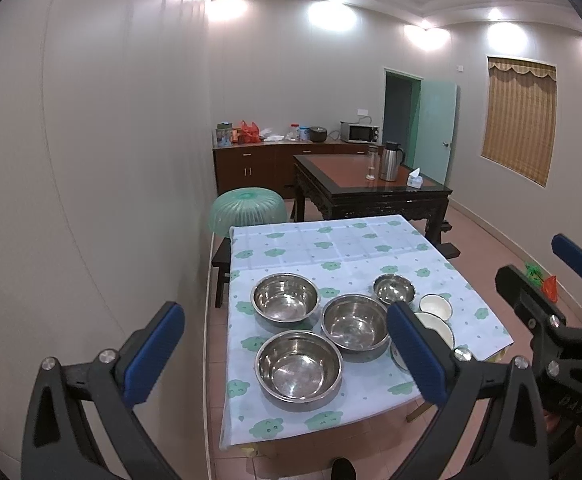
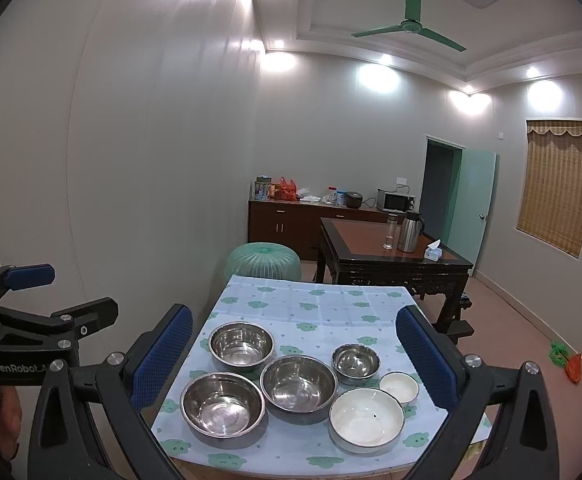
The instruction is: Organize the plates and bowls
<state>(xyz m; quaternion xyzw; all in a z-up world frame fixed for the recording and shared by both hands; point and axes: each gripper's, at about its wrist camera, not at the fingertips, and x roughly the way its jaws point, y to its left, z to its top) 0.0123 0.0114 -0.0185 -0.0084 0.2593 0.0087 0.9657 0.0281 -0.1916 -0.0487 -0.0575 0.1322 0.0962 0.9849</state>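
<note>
- Floral tablecloth (image 2: pixel 311 312) covers our table, well ahead of and below both claws.
- We hold the left claw (image 1: pixel 287 344) and right claw (image 2: pixel 295 344) spread wide, gripping nothing.
- Four steel bowls (image 2: pixel 299 384) and two white enamel bowls (image 2: pixel 367 416) sit apart, unstacked, between our fingers' sightlines.
- Risk, we judge: pads slipping on thin polished rims, or a bowl dragging the loose cloth.

Six bowls (image 2: pixel 299 383) crowd the near half of the table (image 2: pixel 311 300), almost rim to rim; the far half lies open. A wall (image 2: pixel 131 160) hems the left.
</note>
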